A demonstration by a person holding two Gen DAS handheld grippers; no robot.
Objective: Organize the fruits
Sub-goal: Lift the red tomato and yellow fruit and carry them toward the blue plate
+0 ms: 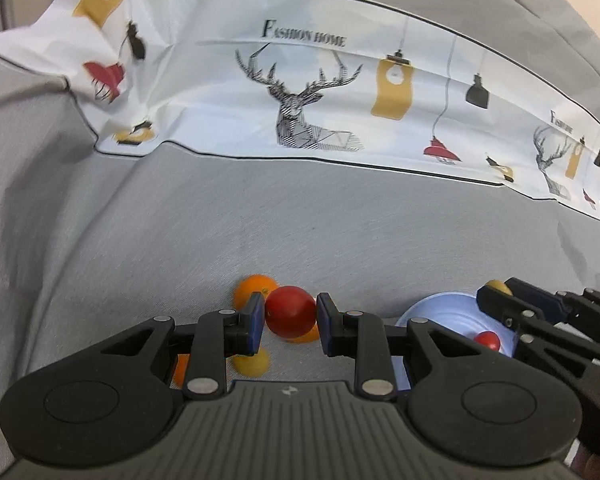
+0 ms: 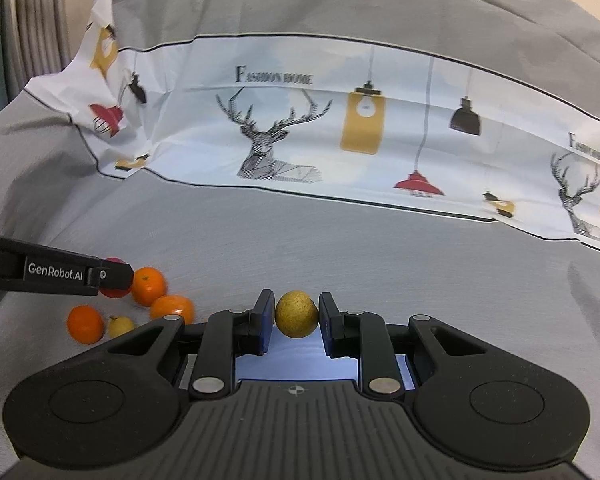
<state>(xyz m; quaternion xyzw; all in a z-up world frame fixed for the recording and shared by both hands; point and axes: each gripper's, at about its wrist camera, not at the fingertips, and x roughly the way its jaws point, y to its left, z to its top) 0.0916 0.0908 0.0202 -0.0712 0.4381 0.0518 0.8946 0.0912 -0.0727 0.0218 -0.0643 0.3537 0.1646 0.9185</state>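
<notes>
My left gripper [image 1: 291, 322] is shut on a red round fruit [image 1: 290, 312], held above the grey cloth. Behind and below it lie an orange [image 1: 252, 290] and a small yellow fruit [image 1: 256, 362]. To the right stands a pale blue bowl [image 1: 440, 320] with a small red fruit [image 1: 487, 341] inside. My right gripper [image 2: 296, 316] is shut on a speckled yellow-brown fruit [image 2: 296, 314], over the bowl [image 2: 296, 362]. In the right wrist view, three oranges [image 2: 148, 280] [image 2: 172, 308] [image 2: 85, 324] and a yellow fruit [image 2: 120, 325] lie at the left, beside the left gripper's arm [image 2: 60, 274].
A grey cloth [image 1: 260, 220] covers the surface and rises behind. A white printed cloth [image 1: 300, 92] with deer and lamps runs across the back. Grey pleated curtain [image 2: 32, 20] hangs at the far left.
</notes>
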